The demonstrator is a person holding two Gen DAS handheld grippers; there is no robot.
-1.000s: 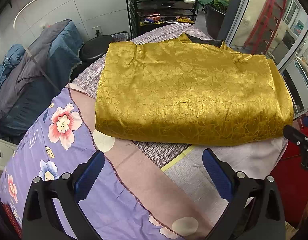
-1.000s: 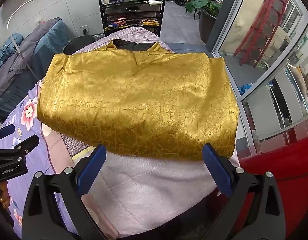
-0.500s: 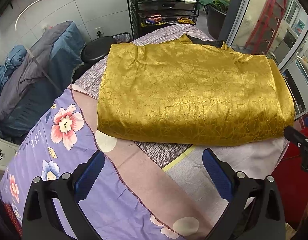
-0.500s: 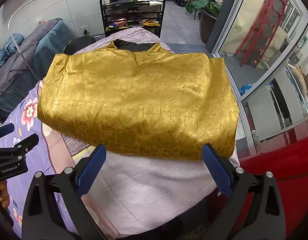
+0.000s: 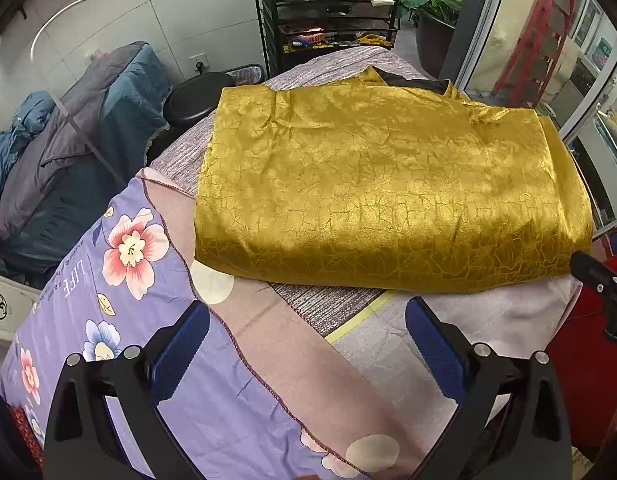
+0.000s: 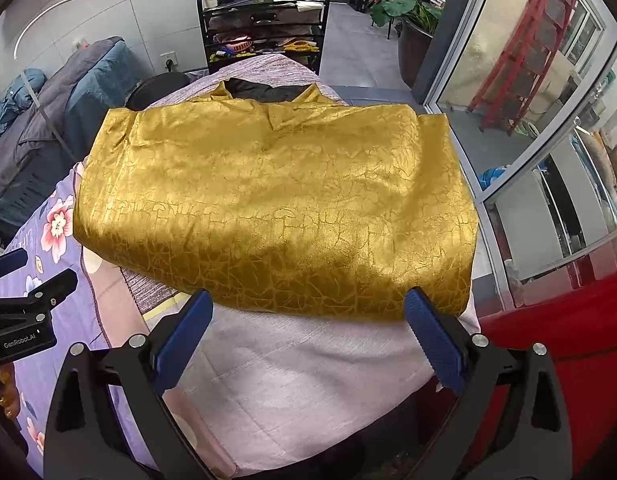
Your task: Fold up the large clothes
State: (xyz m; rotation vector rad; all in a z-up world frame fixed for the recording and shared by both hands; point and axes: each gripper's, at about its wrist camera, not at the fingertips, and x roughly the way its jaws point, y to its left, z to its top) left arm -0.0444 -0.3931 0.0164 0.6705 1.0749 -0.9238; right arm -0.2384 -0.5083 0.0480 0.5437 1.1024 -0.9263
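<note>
The gold garment lies folded flat on the quilt-covered table, while the left gripper and right gripper, both spread wide and empty, hover short of its near edge, seemingly to inspect or regrip.

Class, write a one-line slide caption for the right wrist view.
Open right tool poised at the near edge of a folded gold garment lying on a cloth-covered table.

The big shiny gold shirt lies flat on the table, folded into a wide block. It has a crackly pattern all over. Its collar is at the far end, with black inside. The near folded edge is thick and rounded.
</note>
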